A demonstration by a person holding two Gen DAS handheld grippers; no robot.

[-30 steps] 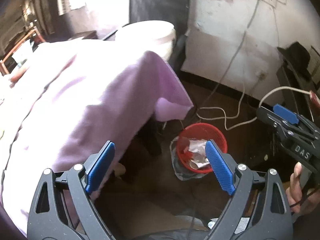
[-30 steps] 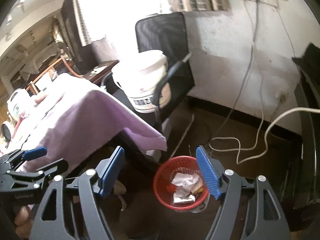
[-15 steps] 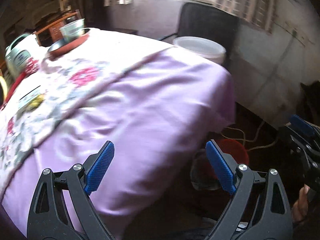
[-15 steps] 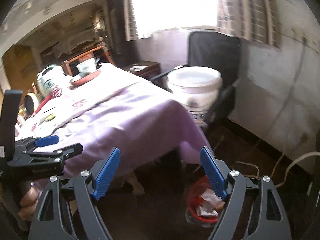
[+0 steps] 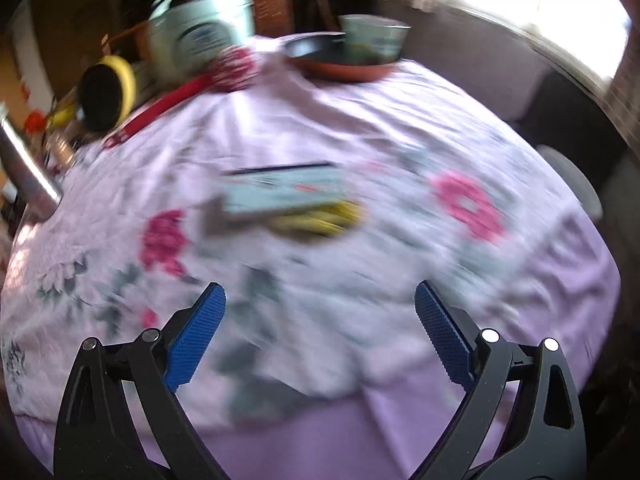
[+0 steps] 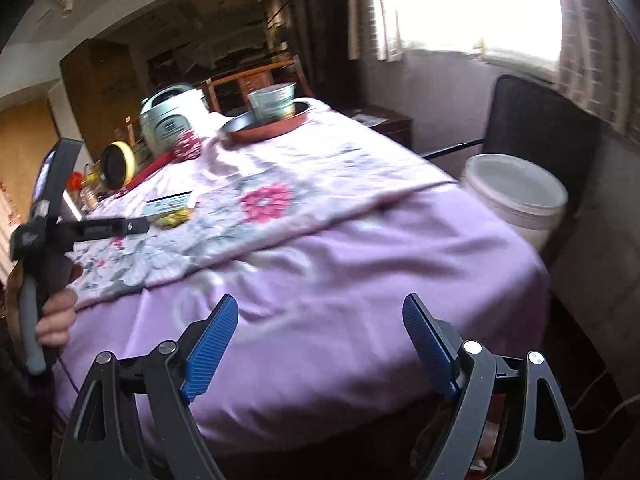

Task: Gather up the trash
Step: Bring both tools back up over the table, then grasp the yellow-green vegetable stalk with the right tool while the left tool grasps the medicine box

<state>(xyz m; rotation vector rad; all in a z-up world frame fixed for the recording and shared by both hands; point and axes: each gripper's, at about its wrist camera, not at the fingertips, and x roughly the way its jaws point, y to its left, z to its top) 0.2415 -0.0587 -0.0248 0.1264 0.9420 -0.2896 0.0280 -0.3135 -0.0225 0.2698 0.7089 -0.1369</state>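
Note:
A flat printed packet (image 5: 280, 192) and a crumpled yellow wrapper (image 5: 320, 218) lie together mid-table on the lilac flowered cloth (image 5: 360, 264); they also show small in the right wrist view, packet (image 6: 168, 202) and wrapper (image 6: 173, 218). My left gripper (image 5: 320, 320) is open and empty, above the near part of the table, short of the packet. My right gripper (image 6: 320, 336) is open and empty, over the table's near right side. The left gripper's body (image 6: 80, 228) shows at far left of the right wrist view. The red bin is out of sight.
At the table's far end stand a rice cooker (image 5: 200, 44), a red pan (image 5: 340, 64) holding a tin (image 5: 374, 38), a red ladle (image 5: 188, 88) and a yellow-rimmed disc (image 5: 106, 94). A white bucket (image 6: 516, 200) and black chair (image 6: 536, 120) stand right of the table.
Both grippers have swung up and left from the red bin on the floor to the table top. The left view now faces the packet and wrapper; both stayed open.

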